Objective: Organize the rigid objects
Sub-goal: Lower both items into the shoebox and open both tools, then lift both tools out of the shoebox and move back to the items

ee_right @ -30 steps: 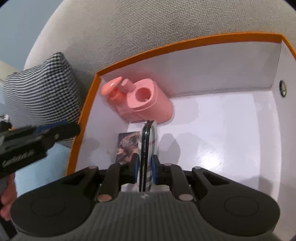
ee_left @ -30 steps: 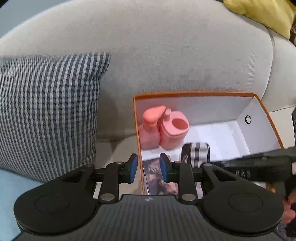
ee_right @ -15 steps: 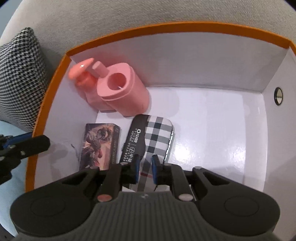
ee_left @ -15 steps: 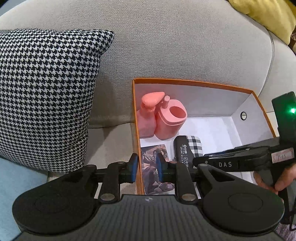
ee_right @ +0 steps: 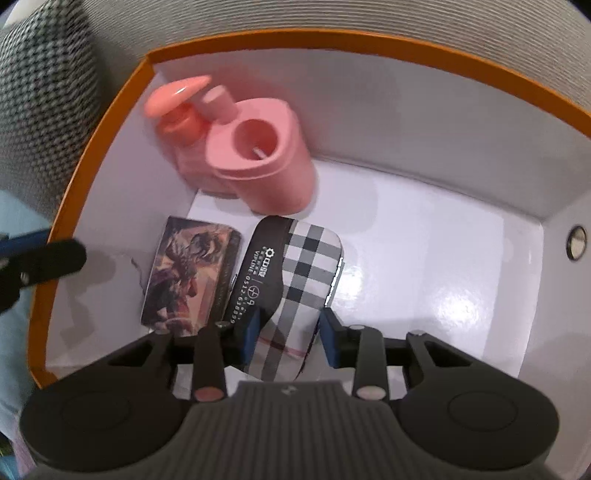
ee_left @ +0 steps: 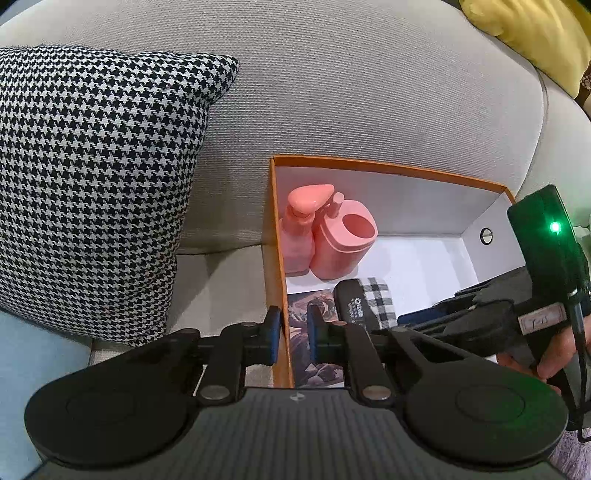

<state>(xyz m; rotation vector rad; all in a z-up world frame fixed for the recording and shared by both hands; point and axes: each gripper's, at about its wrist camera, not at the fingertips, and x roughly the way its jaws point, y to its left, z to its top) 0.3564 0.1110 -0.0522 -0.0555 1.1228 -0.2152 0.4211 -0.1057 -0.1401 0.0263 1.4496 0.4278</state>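
An orange-rimmed white box [ee_right: 110,110] sits on a grey sofa. Inside at its far left stand a pink pump bottle [ee_right: 181,125] and a pink cup holder [ee_right: 258,162]. A picture card box [ee_right: 188,273] lies flat, and a black-and-white plaid case [ee_right: 291,280] lies flat beside it. My right gripper [ee_right: 290,336] is open, its fingers either side of the plaid case's near end, not gripping it. My left gripper [ee_left: 291,334] is nearly closed around the box's left wall [ee_left: 275,266], which stands between its fingers. The plaid case [ee_left: 373,302] also shows in the left wrist view.
A houndstooth cushion [ee_left: 92,184] leans on the sofa back [ee_left: 351,92] left of the box. A yellow cushion [ee_left: 535,33] is at the top right. The right half of the box floor [ee_right: 443,266] is bare white.
The right gripper laid the plaid case flat beside the card box, then opened and let go of it. The left gripper stayed at the box's left wall.
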